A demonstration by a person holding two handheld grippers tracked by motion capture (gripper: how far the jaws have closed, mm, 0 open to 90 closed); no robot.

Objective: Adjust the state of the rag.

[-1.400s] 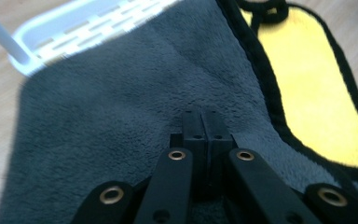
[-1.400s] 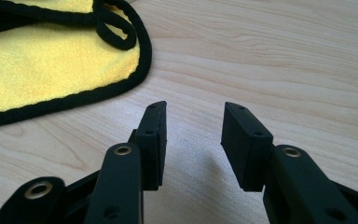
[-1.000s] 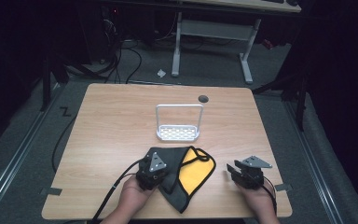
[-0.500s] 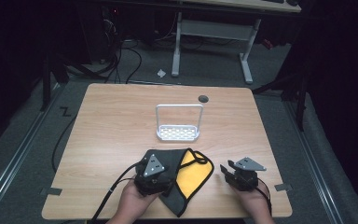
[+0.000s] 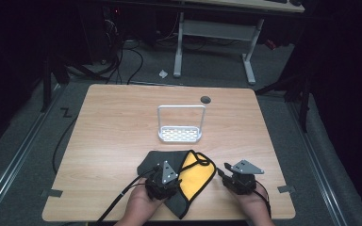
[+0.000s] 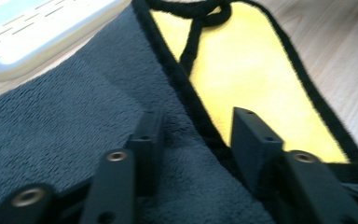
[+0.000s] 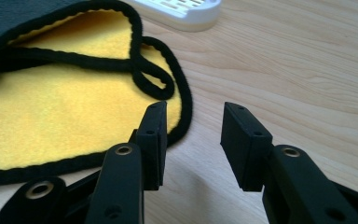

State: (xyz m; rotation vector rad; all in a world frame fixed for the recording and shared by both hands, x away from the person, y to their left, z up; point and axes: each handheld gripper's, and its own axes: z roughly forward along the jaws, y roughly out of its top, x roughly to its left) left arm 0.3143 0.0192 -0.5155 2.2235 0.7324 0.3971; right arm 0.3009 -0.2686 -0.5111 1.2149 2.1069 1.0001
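Observation:
A cloth lies at the table's near edge, dark grey (image 5: 152, 160) on one face and yellow (image 5: 196, 175) on the folded-over face, with black edging. My left gripper (image 6: 193, 126) sits low over the grey pile (image 6: 74, 116). Its jaws have just been closing and stand apart, with the black seam between them and the pads not pressing it. My right gripper (image 7: 193, 119) is open over bare wood, its left finger (image 7: 153, 135) beside the yellow flap's (image 7: 65, 107) black hem. In the high view the left gripper (image 5: 164, 168) rests on the cloth and the right gripper (image 5: 228, 172) just right of it.
A white slotted rack (image 5: 181, 135) with a tall wire handle stands mid-table, just beyond the cloth. A dark round hole (image 5: 206, 99) sits near the table's far edge. Black cables trail off the near left corner. A desk frame stands on the floor behind.
The right gripper has edged left toward the cloth. The left gripper has slid back a little toward the near edge. The cloth lies much as before.

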